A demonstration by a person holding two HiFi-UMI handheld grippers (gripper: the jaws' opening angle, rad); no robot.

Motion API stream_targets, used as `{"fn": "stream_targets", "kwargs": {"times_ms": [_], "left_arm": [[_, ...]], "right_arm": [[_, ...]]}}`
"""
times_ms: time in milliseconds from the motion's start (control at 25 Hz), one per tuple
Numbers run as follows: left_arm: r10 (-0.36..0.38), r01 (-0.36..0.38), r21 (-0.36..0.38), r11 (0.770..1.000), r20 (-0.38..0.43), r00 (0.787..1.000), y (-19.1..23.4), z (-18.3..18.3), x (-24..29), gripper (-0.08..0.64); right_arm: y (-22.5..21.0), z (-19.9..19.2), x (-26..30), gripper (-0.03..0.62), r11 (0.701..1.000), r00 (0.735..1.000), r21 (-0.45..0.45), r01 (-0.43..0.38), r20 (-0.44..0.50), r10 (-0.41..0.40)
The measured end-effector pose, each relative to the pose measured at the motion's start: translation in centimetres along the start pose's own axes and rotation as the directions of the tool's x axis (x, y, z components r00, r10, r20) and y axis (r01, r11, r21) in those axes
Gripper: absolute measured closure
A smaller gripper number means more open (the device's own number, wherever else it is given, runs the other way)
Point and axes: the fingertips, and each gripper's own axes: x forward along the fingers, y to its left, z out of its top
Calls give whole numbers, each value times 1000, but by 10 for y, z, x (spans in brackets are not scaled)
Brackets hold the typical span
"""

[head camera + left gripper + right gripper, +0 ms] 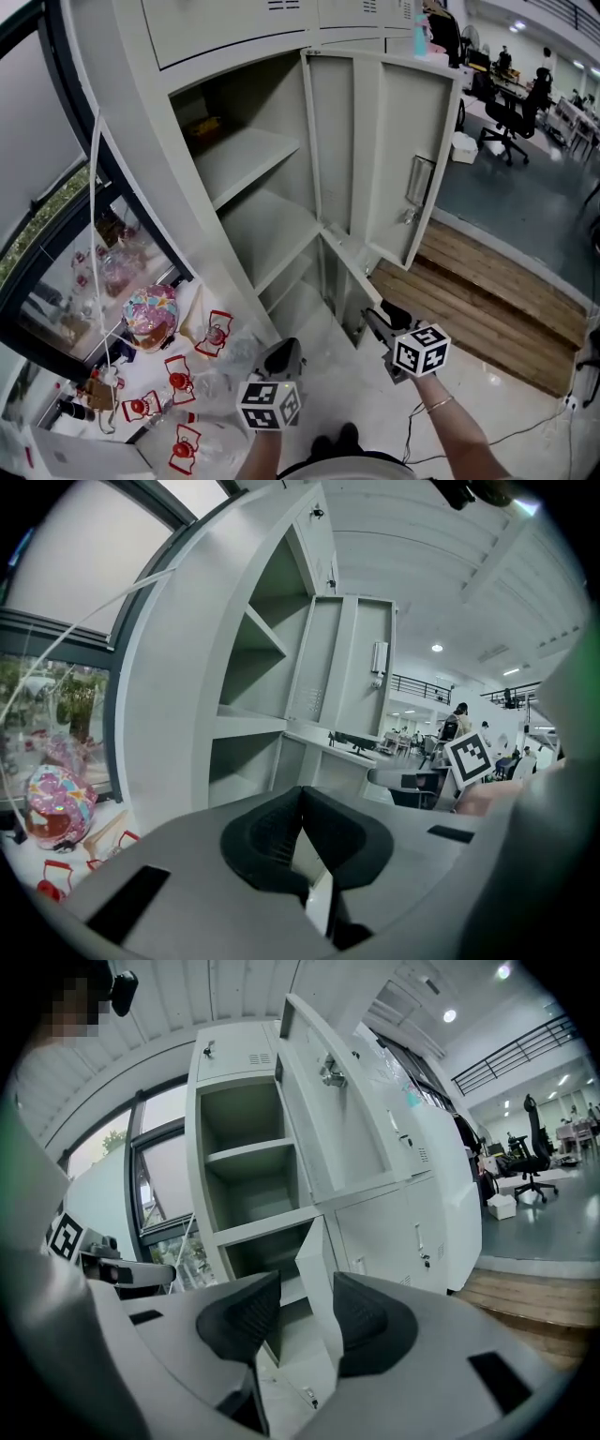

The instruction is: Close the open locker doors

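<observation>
Approach to lower locker door [316,1283]: our right gripper [305,1309], released, frames its edge at twelve o'clock, left gripper [300,803] clenched empty; next we swing it shut

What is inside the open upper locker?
One shelf, with a small yellowish thing at its back, too dim to identify. The level below looks bare; its back corner is hidden by the shelf.

1. Locker [131,141] and doors [394,141] — plain pale grey.
2. Cubes [421,349], 6 o'clock: white with black square markers.
3. Pads [234,1321]: black, ribbed.
4. Planks [487,309], 4 o'clock — brown wood.
5. Ball [150,314], 8 o'clock: pink, multicoloured speckles.
6. Small items [178,380], 7 o'clock: red and white.
</observation>
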Motion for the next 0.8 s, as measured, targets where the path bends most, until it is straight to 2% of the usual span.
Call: {"fn": "stream_targets", "kwargs": {"times_ms": [800], "left_arm": [[113, -111, -30, 993, 43, 993, 57, 5, -55, 540]], "right_arm": [[97, -17, 42, 476, 982, 989, -136, -131, -79, 121]]}}
